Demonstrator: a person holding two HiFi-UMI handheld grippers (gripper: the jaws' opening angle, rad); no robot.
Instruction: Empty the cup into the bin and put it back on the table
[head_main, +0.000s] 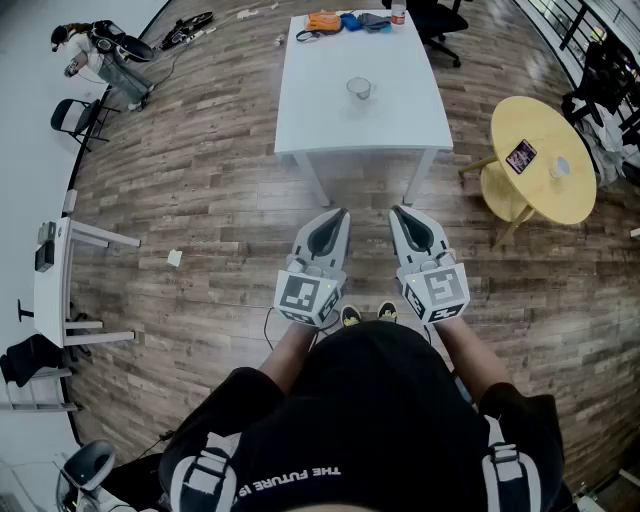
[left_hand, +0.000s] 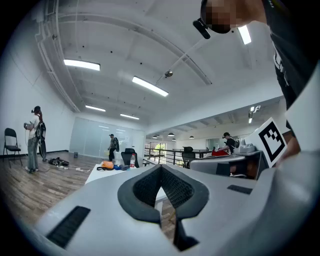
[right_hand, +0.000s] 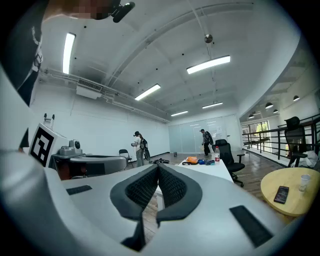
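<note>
on the white tabletop (head_main: 320, 115) ahead, the cup (head_main: 359, 88) stands upright near the middle, well apart from both claws. the left claw (head_main: 338, 216) and right claw (head_main: 398, 212) are held level, side by side, over the wood floor (head_main: 200, 190), short of the tabletop's near edge. each is clenched, pads meeting, with nothing between them. an orange bag (head_main: 324, 20) and a bottle (head_main: 398, 12) sit at the far end.
</note>
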